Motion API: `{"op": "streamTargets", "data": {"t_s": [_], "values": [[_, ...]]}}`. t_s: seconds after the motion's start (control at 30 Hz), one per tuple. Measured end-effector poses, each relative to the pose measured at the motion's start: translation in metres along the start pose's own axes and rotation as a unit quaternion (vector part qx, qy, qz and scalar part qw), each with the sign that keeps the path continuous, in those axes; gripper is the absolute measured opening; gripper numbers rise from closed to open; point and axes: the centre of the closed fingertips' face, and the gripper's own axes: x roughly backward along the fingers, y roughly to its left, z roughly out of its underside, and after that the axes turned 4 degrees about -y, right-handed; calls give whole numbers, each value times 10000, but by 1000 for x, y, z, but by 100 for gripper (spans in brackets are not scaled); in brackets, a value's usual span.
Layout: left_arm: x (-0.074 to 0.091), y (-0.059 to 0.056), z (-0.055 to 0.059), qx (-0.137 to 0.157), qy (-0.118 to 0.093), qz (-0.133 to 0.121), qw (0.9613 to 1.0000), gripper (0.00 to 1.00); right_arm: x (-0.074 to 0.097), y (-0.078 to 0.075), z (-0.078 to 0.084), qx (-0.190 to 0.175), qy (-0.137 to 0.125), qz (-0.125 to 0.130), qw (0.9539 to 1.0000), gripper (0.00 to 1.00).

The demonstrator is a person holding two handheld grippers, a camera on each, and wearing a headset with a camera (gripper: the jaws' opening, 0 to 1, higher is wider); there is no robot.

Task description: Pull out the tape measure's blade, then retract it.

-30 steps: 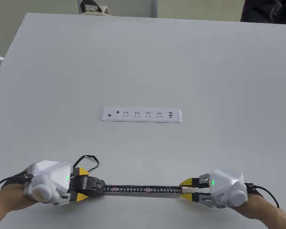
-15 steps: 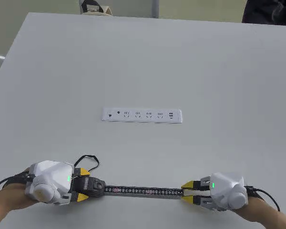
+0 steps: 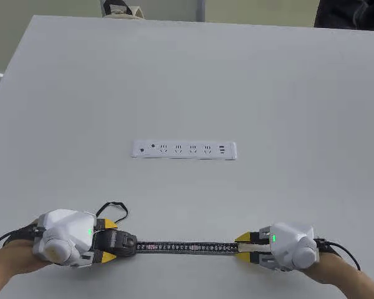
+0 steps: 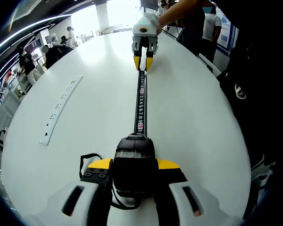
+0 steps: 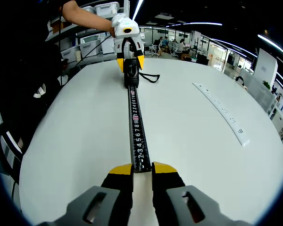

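Note:
The black tape measure (image 3: 122,243) lies on the white table near its front edge, and my left gripper (image 3: 109,240) is shut on its case. In the left gripper view the case (image 4: 134,162) sits between the yellow-tipped jaws of that gripper (image 4: 134,164). The dark blade (image 3: 187,247) runs out flat along the table to the right. My right gripper (image 3: 243,246) is shut on the blade's end. In the right gripper view the blade tip (image 5: 140,160) lies between the jaws of the right gripper (image 5: 142,168), with the tape case (image 5: 131,75) far off.
A white power strip (image 3: 184,150) lies across the middle of the table (image 3: 268,93), well beyond the blade. A black wrist loop (image 3: 115,208) trails from the tape case. Other people and desks stand past the table's edge in the gripper views.
Hardly anything: the right gripper dipped slightly and came back. The drawn-out length of blade looks the same, and the left gripper holds still.

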Motion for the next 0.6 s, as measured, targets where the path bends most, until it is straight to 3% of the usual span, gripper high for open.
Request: {"op": "streamTargets", "data": {"t_s": [0.13,0.2,0.3,0.6], "values": [[-1,0,0,-25,34,-7,10000,30,1,-1,3,-32,112,69,9999,13],[-1,1,0,-36,66,-43,10000,31,1,1,11,72,294,82,9995,14],[-1,2,2,-7,75,-95,9999,31,2,6,10,16,256,80,9996,20],[9,5,-7,36,-70,-258,9996,37,8,7,-2,-153,135,366,9991,33]]}}
